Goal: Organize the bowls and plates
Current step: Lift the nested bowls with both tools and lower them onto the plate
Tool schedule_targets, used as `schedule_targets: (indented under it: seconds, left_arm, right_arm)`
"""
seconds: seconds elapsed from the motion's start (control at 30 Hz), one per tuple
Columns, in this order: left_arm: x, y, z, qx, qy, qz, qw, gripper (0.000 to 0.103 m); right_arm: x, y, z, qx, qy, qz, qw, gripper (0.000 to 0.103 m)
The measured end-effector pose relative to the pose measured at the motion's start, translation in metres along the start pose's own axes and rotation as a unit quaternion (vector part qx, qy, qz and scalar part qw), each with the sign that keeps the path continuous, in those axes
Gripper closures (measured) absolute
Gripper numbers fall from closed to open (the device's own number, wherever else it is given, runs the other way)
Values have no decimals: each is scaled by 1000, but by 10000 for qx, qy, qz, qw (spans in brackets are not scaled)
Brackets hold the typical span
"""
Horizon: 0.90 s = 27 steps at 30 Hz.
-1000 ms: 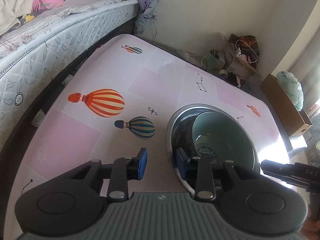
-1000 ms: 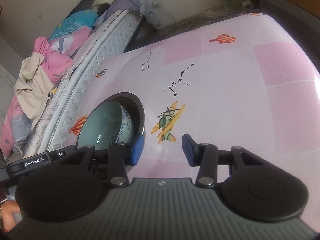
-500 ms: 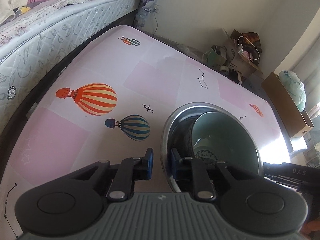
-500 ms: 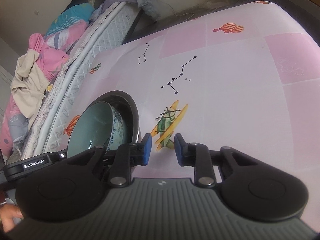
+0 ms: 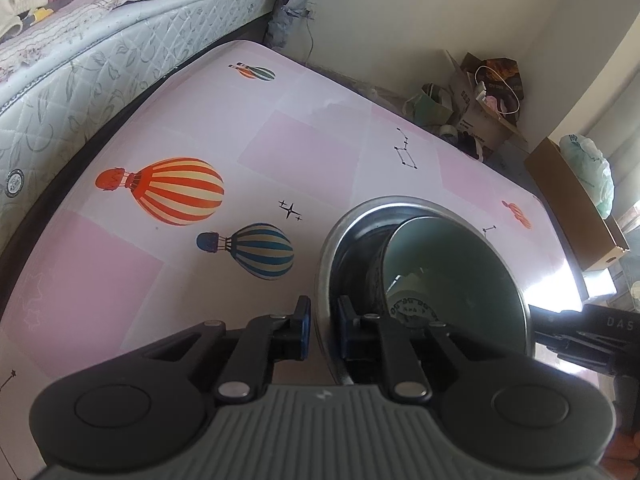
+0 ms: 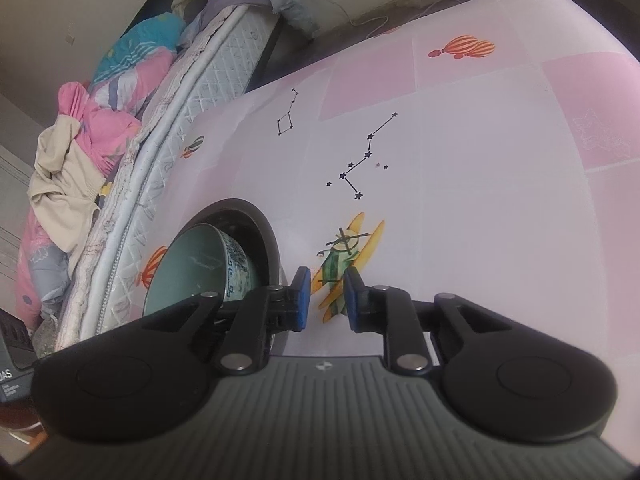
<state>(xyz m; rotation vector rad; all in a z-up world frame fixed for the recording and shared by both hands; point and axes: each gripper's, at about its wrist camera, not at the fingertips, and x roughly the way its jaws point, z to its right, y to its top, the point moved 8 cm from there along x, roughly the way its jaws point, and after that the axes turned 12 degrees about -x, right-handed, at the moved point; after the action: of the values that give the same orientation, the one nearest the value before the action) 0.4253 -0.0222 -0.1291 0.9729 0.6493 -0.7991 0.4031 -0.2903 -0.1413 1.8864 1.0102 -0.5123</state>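
A steel bowl point(image 5: 352, 216) stands on the pink balloon-print table point(image 5: 160, 280), with a green ceramic bowl point(image 5: 452, 268) tilted inside it. My left gripper point(image 5: 323, 330) is shut on the steel bowl's near rim, one pad outside the wall and one inside. In the right wrist view the steel bowl point(image 6: 256, 216) and green bowl point(image 6: 192, 264) lie at the lower left. My right gripper point(image 6: 326, 304) sits just right of that rim. Its jaws stand a narrow gap apart, and only the tablecloth's printed plane shows between them.
A quilted mattress point(image 5: 80, 72) runs along the table's far side, piled with clothes point(image 6: 80, 140). Boxes and bags point(image 5: 480, 92) fill the room's corner, and a long cardboard box point(image 5: 572, 208) stands past the table's right end. The tablecloth point(image 6: 480, 220) stretches bare to the right of the bowls.
Both pairs of jaws have narrowed. The left pads closed onto the steel bowl's rim. Both grippers sank slightly toward the bowl and table.
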Motion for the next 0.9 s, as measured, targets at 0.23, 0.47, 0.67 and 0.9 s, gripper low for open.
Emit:
schedule_targets:
  seconds: [0.23,0.47,0.67,0.9]
  left_arm:
    - [0,-1,-1,-43,-26,-22,10000,88]
    - [-1,0,-1,-29,-29,-42,10000,87]
    - [-1,0,-2,-60,-26,-31,10000,85]
    - [-1,-1,-2,-27,-48,2,10000,88]
  right_arm:
    - [-3,-5,1,87,130,-57,9999,76]
    - [-14,-9,7,315,180,42,9993,66]
    - [-29,-7,12,383,221,197,9988,57]
    - [-28,-1,-2,150,233,219,9994,61]
